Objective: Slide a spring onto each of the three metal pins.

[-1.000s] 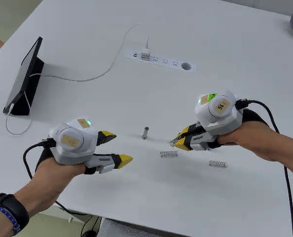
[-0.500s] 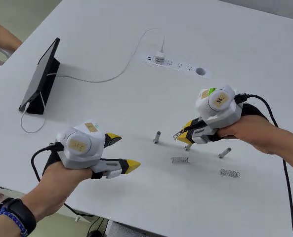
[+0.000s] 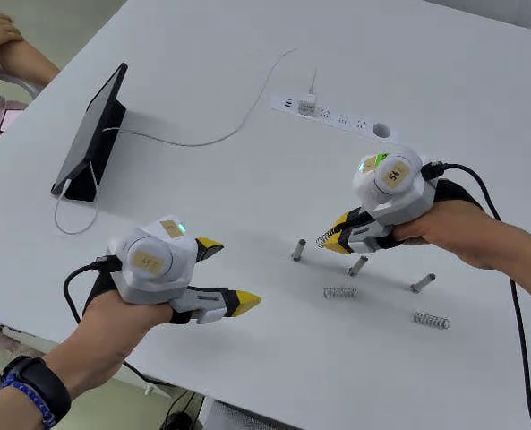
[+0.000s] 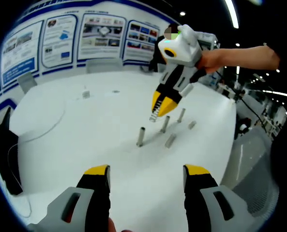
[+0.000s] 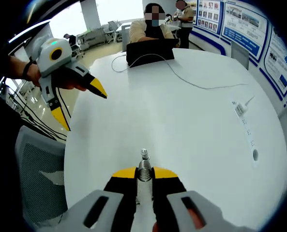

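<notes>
Brought the right gripper (image 3: 329, 240) across and a little up over the last second, to just beside the left pin (image 3: 298, 250). Cleared the middle pin (image 3: 358, 265) and the right pin (image 3: 422, 283) from behind the hand in doing so, though part of that shift belongs to the head camera's own move. Clamps a spring (image 5: 143, 168) end-on between the fingers, free end aimed at the left pin's top and nearly on it in the right gripper view. Reads as the first threading about to begin: apparently nothing on any of the three pins yet, and two loose springs (image 3: 339, 292) lying on the tabletop (image 3: 247, 161) near them. Keeps the left gripper (image 3: 230, 271) off to the side, well apart from the pins, fingers apart and empty.

Cannot tell whether the spring's mouth already touches the pin tip or hangs just short of it. Buries much of the spring's length between the fingers. Leaves it hard to make out in the head view, a mere sliver at the fingertips.
</notes>
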Demonstrator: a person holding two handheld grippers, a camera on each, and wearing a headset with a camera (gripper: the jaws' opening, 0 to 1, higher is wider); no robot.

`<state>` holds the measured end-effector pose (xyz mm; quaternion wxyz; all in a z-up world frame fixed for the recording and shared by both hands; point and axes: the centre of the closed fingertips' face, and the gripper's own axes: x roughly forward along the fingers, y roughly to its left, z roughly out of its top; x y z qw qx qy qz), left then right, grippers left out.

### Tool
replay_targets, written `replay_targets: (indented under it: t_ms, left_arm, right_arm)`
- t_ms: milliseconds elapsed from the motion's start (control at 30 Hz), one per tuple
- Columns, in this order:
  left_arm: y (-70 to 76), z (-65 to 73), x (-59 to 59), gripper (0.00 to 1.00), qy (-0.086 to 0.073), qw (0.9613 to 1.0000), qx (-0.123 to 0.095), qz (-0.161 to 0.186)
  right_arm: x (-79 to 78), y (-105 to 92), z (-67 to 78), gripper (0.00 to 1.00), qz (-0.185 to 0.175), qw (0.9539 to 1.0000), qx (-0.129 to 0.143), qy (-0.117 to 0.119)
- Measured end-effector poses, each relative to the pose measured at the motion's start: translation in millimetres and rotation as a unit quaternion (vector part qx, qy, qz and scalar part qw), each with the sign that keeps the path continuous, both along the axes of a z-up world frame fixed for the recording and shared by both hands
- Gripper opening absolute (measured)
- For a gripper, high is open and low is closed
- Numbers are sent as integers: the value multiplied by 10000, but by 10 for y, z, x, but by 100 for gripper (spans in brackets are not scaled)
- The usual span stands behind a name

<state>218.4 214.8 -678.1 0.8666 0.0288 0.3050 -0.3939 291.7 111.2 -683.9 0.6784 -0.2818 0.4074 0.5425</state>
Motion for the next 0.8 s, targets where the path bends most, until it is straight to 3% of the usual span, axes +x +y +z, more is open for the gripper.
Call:
replay_targets:
  t_ms: [800]
  left_arm:
    - [123,-54,-41,62,140,9996,-132,202]
  right_arm:
    - [61,217,-177,13,229,9996,-144,49]
